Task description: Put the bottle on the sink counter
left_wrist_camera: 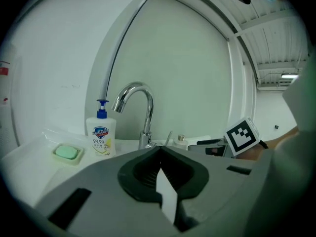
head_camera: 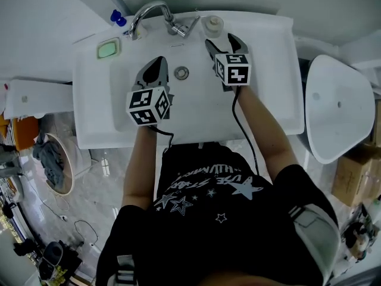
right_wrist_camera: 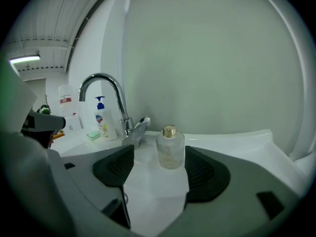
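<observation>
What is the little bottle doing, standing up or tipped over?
Standing up. The bottle sits on the sink counter, its gold cap pointing straight up.

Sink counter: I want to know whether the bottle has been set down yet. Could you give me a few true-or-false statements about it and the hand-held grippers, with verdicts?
1. The bottle stands upright on the sink counter. True.
2. The right hand-held gripper is clamped on the bottle. False: its jaws are apart, and the bottle stands on its own just ahead of them.
3. The left hand-held gripper has its jaws together with nothing between them. True.
4. The soap dispenser stands on the same side of the faucet as the bottle. False: the dispenser is on the faucet's left, next to the green soap, and the bottle is on its right.
</observation>
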The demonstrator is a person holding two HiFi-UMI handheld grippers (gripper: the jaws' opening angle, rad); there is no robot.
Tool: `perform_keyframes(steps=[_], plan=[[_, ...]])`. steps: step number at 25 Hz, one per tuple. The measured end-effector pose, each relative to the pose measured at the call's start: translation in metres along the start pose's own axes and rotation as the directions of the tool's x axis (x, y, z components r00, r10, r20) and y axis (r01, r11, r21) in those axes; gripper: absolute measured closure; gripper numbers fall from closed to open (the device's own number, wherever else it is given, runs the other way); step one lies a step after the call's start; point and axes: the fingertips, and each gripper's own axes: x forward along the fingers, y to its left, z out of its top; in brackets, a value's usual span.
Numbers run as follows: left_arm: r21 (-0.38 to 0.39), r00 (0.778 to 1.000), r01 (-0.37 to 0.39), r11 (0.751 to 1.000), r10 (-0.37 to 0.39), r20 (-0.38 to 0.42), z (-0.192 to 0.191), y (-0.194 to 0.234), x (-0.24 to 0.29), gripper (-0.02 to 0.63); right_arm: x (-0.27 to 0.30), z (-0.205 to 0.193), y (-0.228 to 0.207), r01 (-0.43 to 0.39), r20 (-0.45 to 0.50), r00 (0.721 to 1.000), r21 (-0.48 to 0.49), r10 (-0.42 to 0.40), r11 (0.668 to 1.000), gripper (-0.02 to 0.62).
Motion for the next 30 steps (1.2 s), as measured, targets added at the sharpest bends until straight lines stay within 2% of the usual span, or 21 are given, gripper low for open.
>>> perform_keyframes(steps=[7,8,9,10,15,21,30], plan=[[-0.012,0.999,-0.026,1.000,0.027,0.043,-0.008,-0.039,-0.050,0.597,-0.059,0.000,0.019,-0.076,0.068,0.995,-0.018,0.077,0.997,0.279],[-0.012,0.999,-0.027,1.000,0.028,0.044,-0.010,-0.043,-0.055,0.597,-0.066,-0.001,0.020,-0.075,0.075,0.994,-0.022,0.076,0.997,0.297],[-0.010,0.999,-0.027,1.000,0.027,0.044,-0.013,-0.047,-0.059,0.598,-0.073,-0.002,0.021,-0.068,0.080,0.994,-0.024,0.070,0.997,0.364],[-0.008,0.999,-0.025,1.000,0.025,0.042,-0.016,-0.052,-0.063,0.597,-0.080,-0.004,0.021,-0.059,0.085,0.995,-0.027,0.061,0.998,0.460],[-0.013,0.999,-0.012,1.000,0.012,0.040,-0.025,-0.062,-0.081,0.597,-0.107,-0.010,0.021,-0.010,0.120,0.993,-0.038,0.014,0.999,0.582],[-0.021,0.999,0.011,1.000,-0.011,0.043,-0.037,-0.063,-0.113,0.597,-0.131,-0.025,0.036,0.020,0.112,0.994,-0.020,-0.018,1.000,0.589],[-0.017,0.997,0.038,0.999,-0.037,0.072,-0.045,-0.067,-0.191,0.597,-0.206,-0.033,0.084,0.057,0.132,0.990,-0.043,-0.051,0.997,0.589]])
